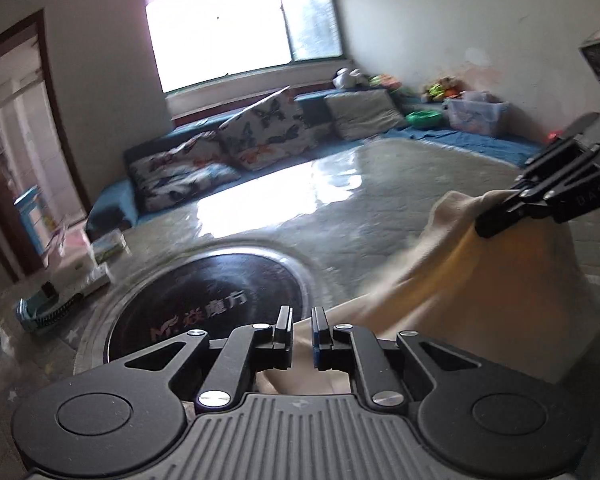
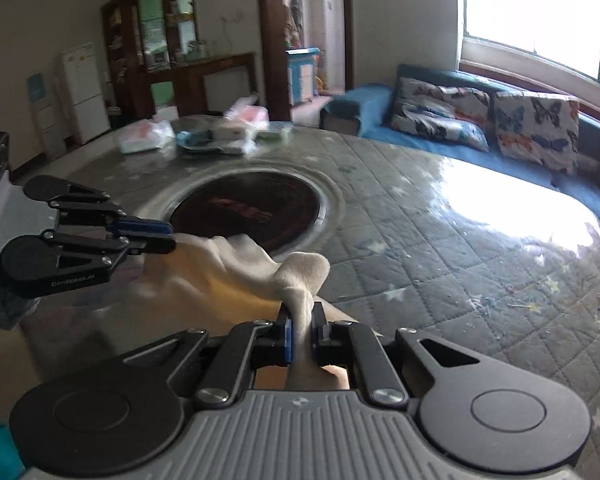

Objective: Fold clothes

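Both grippers pinch the cream garment (image 2: 236,276), which hangs stretched between them above the quilted table (image 2: 440,216), near its round dark inset (image 2: 248,208). The right gripper (image 2: 302,332) is clamped on a bunched fold. The left gripper (image 1: 302,334) is closed on another edge, cloth showing between its fingers. Motion blur smears the garment's lower part, and its full shape is cut off below the frames

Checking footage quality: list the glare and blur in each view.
Left wrist view: window blown out, glare patch on the glossy quilted table cover, cream cloth garment motion-smeared. Right wrist view: window overexposed, glare on the cover, bagged items blurred.
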Available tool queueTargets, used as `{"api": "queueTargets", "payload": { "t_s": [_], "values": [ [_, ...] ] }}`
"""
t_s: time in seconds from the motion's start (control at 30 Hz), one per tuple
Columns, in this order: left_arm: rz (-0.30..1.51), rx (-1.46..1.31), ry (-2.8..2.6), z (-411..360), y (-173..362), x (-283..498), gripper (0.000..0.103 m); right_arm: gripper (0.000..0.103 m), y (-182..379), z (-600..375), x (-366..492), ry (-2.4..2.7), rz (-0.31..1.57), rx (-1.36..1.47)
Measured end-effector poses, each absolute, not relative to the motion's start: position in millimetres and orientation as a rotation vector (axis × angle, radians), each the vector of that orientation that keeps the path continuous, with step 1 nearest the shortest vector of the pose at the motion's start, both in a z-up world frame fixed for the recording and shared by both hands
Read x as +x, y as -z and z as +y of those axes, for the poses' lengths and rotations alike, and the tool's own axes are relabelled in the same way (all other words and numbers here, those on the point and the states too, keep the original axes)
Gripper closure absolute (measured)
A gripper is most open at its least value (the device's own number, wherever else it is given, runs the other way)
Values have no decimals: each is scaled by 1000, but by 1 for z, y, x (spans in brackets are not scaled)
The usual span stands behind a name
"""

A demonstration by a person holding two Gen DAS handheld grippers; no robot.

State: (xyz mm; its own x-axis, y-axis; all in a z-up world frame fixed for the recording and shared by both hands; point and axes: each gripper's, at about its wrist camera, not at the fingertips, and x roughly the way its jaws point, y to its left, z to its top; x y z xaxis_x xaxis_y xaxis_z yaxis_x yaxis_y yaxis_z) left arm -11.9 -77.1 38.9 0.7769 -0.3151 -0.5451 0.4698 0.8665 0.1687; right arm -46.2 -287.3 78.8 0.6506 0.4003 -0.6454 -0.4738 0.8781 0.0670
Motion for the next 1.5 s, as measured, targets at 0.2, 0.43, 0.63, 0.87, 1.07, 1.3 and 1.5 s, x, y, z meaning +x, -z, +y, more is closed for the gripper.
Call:
{"api": "queueTargets", "payload": {
  "t_s": [0.2, 0.43, 0.63, 0.87, 1.07, 1.3, 1.5],
  "values": [
    [603, 239, 441, -66, -29, 5, 91, 94, -34, -290, -12, -432, 777, -54],
    [587, 315, 517, -71, -29, -8, 66, 78, -32, -306, -14, -455, 792, -47],
    [619, 353, 535, -79, -17, 3, 66, 77, -33, -312, -3, -487, 813, 15],
    [565, 439, 525, -90, -16, -6, 102, 93, -27, -305, 5, -484, 819, 26],
    [495, 448, 422, -91, -26, -3, 103, 93, -45, -299, -2, -462, 678, -28],
    [542, 317, 421, -82, -35, -8, 98, 83, -21, -300, 17, -409, 741, -4],
    [508, 290, 517, -95, -45, -41, 90, 82, -49, -284, 8, -499, 689, -45]
  ]
}}
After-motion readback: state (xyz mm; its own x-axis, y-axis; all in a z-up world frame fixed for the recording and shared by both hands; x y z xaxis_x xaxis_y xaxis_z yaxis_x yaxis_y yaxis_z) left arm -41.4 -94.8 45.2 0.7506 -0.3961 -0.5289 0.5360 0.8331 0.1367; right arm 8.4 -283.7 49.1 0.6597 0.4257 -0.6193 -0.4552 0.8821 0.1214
